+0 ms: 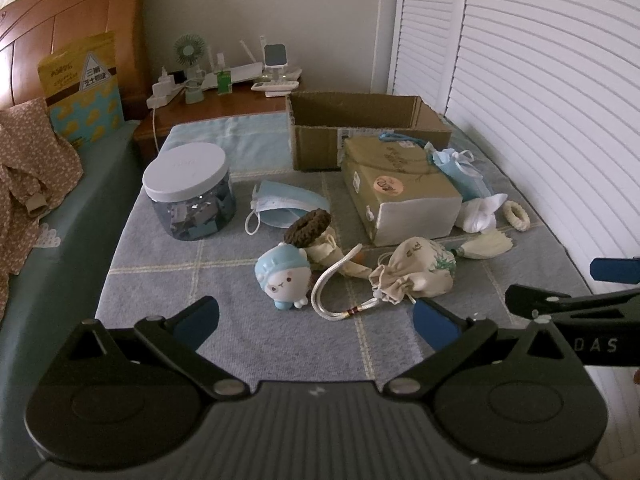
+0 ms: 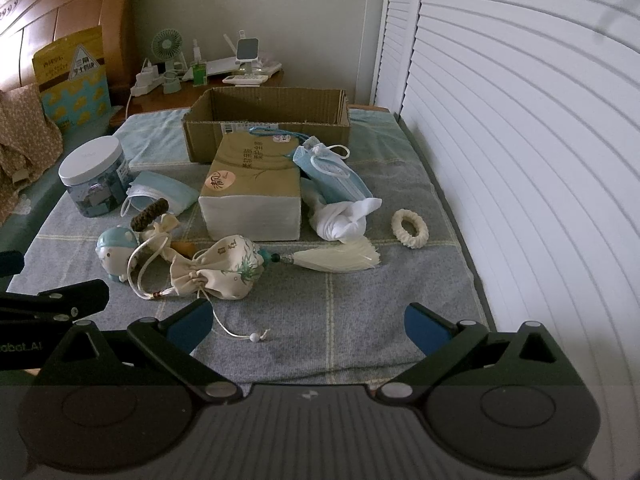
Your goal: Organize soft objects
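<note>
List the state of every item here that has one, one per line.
left hand-held gripper: open, empty
right hand-held gripper: open, empty
cardboard box: open, looks empty
plastic jar: lid on
drawstring pouch: cinched shut
tissue pack: lying flat
white cloth: knotted

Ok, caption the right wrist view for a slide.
Open right gripper hovers over a blanket strewn with a pouch, masks and tissue pack.
</note>
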{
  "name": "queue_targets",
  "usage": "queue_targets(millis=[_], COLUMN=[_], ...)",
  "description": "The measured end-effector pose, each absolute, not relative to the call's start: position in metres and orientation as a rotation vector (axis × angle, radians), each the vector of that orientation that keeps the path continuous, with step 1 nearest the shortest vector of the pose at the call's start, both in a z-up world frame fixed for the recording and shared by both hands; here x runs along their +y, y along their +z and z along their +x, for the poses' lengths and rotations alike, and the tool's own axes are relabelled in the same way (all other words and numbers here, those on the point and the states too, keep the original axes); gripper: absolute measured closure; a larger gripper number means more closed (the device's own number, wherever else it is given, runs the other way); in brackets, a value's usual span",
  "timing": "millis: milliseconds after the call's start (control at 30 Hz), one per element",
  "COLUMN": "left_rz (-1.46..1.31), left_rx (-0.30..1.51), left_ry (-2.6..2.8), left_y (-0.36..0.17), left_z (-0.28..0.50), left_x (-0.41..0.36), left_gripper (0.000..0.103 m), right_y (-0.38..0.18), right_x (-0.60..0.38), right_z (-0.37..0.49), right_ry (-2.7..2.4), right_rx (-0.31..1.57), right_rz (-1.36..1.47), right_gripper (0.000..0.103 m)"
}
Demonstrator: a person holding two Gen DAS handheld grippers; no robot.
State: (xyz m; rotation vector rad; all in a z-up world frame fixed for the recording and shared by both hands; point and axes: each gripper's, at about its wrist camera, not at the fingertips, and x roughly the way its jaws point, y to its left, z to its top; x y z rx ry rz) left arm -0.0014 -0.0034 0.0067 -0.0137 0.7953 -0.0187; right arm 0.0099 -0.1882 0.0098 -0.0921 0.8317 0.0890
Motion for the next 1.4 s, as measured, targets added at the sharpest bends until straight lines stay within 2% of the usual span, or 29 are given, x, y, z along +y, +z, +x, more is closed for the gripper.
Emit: queue_targets(millis=[1400], left_rz=[-0.005], left_rx=[0.803], left_ry=[-0.052], left_y=[0.002], left_z=[0.014], left_x=[-0.001], left_gripper=[0.001], right_y=[0.008], right_x=[-0.184], right_z=[0.022], right_ry=[0.1], right_rx=[0.829], right_rz=[-0.127], right_gripper=[0.0])
